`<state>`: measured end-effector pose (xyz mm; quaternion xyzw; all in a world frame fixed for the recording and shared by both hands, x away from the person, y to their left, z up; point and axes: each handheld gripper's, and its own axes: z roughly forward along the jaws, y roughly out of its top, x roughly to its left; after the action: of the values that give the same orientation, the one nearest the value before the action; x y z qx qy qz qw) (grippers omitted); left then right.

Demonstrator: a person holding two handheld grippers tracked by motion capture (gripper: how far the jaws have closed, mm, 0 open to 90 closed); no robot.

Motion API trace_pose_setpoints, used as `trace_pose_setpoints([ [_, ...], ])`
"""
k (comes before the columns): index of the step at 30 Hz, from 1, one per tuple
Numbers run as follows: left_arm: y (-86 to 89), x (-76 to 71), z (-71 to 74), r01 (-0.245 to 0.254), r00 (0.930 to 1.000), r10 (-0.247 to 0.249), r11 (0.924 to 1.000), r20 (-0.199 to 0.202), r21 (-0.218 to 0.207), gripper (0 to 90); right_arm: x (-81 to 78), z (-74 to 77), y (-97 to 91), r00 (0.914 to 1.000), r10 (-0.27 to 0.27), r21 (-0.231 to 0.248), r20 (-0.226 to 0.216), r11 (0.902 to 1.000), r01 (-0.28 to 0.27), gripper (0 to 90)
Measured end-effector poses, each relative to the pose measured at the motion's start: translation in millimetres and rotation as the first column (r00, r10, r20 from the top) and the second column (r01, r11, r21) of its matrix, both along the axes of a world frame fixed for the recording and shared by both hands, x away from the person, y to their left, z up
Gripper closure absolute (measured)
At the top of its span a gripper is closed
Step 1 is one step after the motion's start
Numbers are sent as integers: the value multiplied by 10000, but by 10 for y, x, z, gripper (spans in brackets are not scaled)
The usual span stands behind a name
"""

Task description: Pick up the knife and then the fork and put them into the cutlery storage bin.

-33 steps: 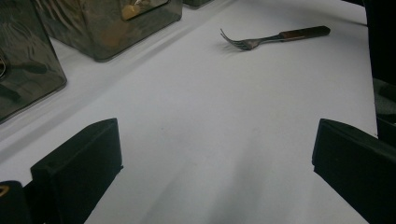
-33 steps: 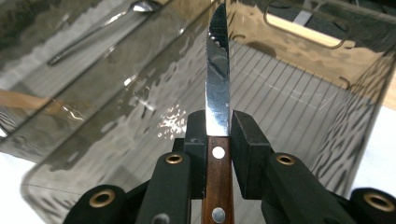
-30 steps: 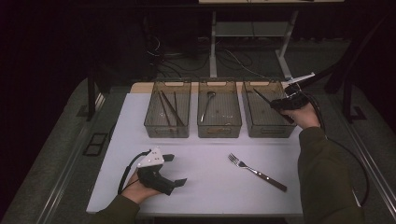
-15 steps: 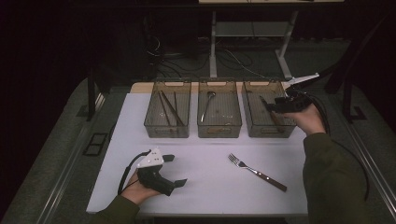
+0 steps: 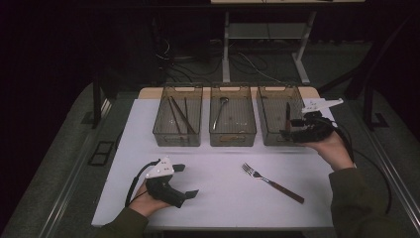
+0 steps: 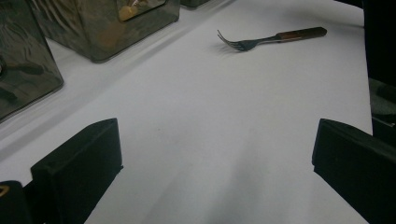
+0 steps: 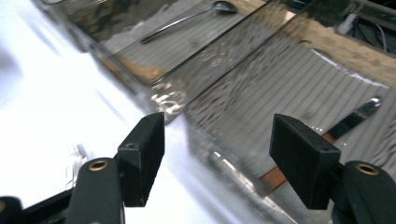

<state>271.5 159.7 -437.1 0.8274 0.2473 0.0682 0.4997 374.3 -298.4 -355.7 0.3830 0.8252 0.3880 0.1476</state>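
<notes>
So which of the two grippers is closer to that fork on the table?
Left, though not by much. The left gripper rests on the table beside the fork, jaws toward it; the right gripper hangs at the right bin.

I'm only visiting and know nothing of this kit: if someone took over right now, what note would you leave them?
Right gripper: open, nothing held, jaws just opened, at the right bin's near edge.
Left gripper: open, nothing held, resting on the white mat.
Done: a knife lies in the right bin, a spoon in the middle bin, thin sticks in the left bin.
Left: the fork, loose on the mat.
</notes>
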Motion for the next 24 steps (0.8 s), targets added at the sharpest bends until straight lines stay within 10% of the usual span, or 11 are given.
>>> trace_pose_setpoints([
  [24, 10, 6, -7, -67, 10000, 67, 9999, 10, 124, 6, -824, -503, 276, 9859, 1599, 177, -494, 9871, -1592, 433],
])
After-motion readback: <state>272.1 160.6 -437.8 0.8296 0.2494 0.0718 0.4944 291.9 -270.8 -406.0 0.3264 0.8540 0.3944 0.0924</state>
